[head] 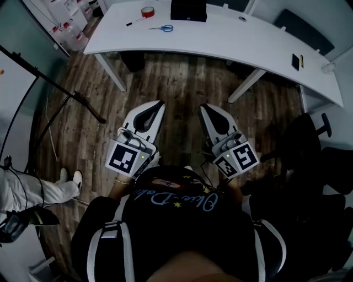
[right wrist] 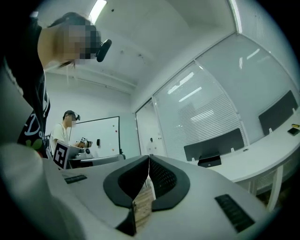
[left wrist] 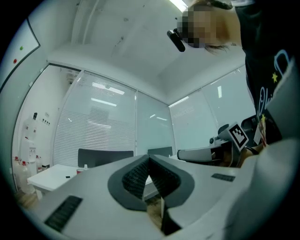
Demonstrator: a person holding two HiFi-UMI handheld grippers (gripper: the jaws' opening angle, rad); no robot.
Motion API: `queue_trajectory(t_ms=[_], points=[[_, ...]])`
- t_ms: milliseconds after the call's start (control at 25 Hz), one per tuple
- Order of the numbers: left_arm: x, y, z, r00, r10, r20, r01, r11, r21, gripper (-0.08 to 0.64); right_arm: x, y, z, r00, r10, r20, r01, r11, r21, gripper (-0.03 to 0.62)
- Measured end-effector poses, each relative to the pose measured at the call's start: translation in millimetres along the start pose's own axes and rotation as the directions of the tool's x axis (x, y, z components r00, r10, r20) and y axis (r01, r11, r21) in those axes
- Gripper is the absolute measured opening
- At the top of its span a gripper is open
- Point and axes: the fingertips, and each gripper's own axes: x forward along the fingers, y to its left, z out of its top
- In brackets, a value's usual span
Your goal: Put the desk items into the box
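Note:
Both grippers hang side by side over the wooden floor, well short of the white desk point(head: 231, 38). My left gripper point(head: 160, 103) is shut with nothing in it, its ribbed pads point(left wrist: 136, 176) meeting at the tip point(left wrist: 149, 159). The right gripper point(head: 203, 107) is also shut and empty, jaws touching at the tip point(right wrist: 149, 158). On the desk's far left lie a red tape roll point(head: 148, 11), blue-handled scissors point(head: 164, 28) and a marker point(head: 134, 21). A black box point(head: 188, 10) stands behind them, and shows again as the black box point(right wrist: 209, 161) in the right gripper view.
A small dark item point(head: 295, 61) lies near the desk's right end. A black stand point(head: 66, 91) slants across the floor at left, beside another person's legs point(head: 33, 190). Black chairs point(head: 311, 146) crowd the right. The desk's white legs point(head: 113, 71) stand ahead.

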Motion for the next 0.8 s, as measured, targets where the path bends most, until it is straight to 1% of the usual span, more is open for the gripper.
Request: queue_trajectory(t_ms=[120,280,440,560,640,800], points=[[4,-16,-3,1.0,0.001,-0.003,-0.001,1.0,-0.002,-0.006,-15,-2,0,1.0,0.015,-0.008,-0.015,1.0,-0.003,0.012],[2,-31,-8,1.0,0.017,-0.015,-0.017,1.0,0.007,-0.006,-31,-10,-2,1.0,0.024,0.004,-0.024,1.0,0.018,0.012],[-8,-32,-16,0.998,0.048,-0.039,-0.048,0.999,-0.006,-0.006,-34,-5,-12,0.999,0.052,0.003,-0.052,0.998,0.045,0.012],[-8,-30,-21,0.997,0.071,-0.041,-0.072,0.997,-0.021,-0.006,-36,-5,-20,0.997,0.07,-0.011,-0.07,0.996,0.052,0.014],[-3,-30,-24,0.997,0.06,-0.039,-0.06,0.998,-0.022,-0.006,-37,-9,-22,0.998,0.065,-0.015,-0.064,0.997,0.053,0.014],[13,-30,-29,0.999,0.006,-0.035,-0.007,1.0,-0.019,-0.005,-32,-22,-22,0.999,0.035,-0.029,-0.034,0.999,0.036,0.017]])
